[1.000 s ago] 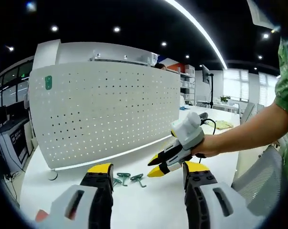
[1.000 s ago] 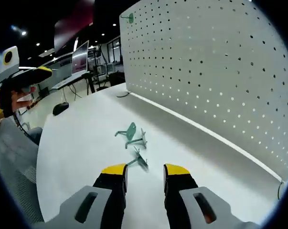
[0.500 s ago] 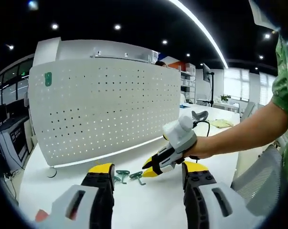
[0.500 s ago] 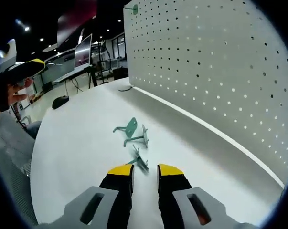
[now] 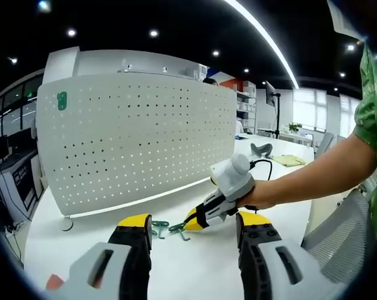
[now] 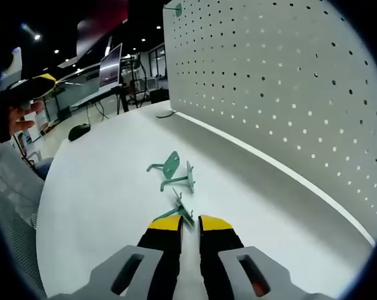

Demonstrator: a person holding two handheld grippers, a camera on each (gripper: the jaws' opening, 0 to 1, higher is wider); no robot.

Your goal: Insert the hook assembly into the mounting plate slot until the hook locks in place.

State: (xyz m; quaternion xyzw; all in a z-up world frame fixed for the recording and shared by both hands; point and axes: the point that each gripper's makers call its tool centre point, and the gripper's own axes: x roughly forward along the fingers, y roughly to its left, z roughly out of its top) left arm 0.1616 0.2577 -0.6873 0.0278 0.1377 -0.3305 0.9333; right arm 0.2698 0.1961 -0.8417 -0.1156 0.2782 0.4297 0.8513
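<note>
Small green hooks lie on the white table in front of the white pegboard (image 5: 138,137) (image 6: 288,94). My right gripper (image 6: 189,220) has its jaws drawn in to a narrow gap around the near end of the closest green hook (image 6: 182,209), which still rests on the table. Two more hooks (image 6: 174,172) lie just beyond it. In the left gripper view the right gripper (image 5: 192,221) comes in from the right in a person's hand, tips down at the hooks (image 5: 166,227). My left gripper (image 5: 194,219) stands open above the table, nothing between its fingers.
A green piece (image 5: 62,100) (image 6: 173,9) hangs high on the pegboard near its left end. A cable (image 6: 163,115) runs from the board's foot. Desks, monitors and a black mouse (image 6: 79,132) lie beyond the table (image 6: 94,187). A person's sleeve (image 5: 372,112) is at right.
My right gripper moved down and forward to the nearest hook and its jaws narrowed from wide open to almost together. The left gripper stayed nearly still.
</note>
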